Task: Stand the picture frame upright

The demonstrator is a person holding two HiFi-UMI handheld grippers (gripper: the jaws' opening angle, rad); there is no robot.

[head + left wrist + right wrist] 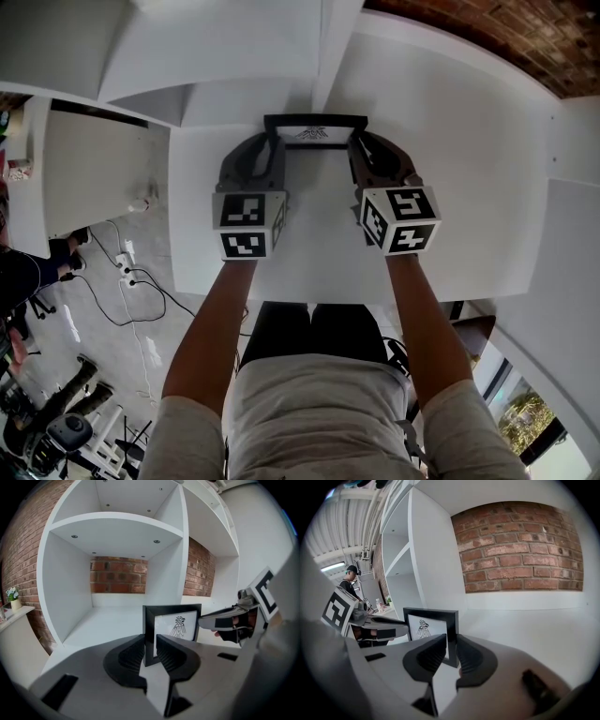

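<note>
Right now the white shelving unit is filling most of the left gripper view, its open cubbies facing the person. A red brick wall is showing behind the shelving unit, through its open backs and past its right end. A white surface is running out from the foot of the shelving unit toward the person.

Both arms are reaching toward the shelving unit, left forearm and right forearm side by side.

The left gripper is pointing down at the shelving unit's lower cubby. Its jaws are pinching the left upright rail of the picture frame, one pad pressing on each face. The right gripper is aiming at the shelving unit alongside it, and its jaws are clamping the frame's right rail the same way.

The picture frame, black-edged, is being held upright just in front of the shelving unit, spanning the gap between the two grippers with its face turned toward the person. Its bottom edge is hiding behind the jaws, so contact with the white surface is not checkable.

The marker cubes are riding on the gripper ends farthest from the shelving unit: left cube, right cube.

A black bird drawing is showing on the white sheet inside the frame.
</note>
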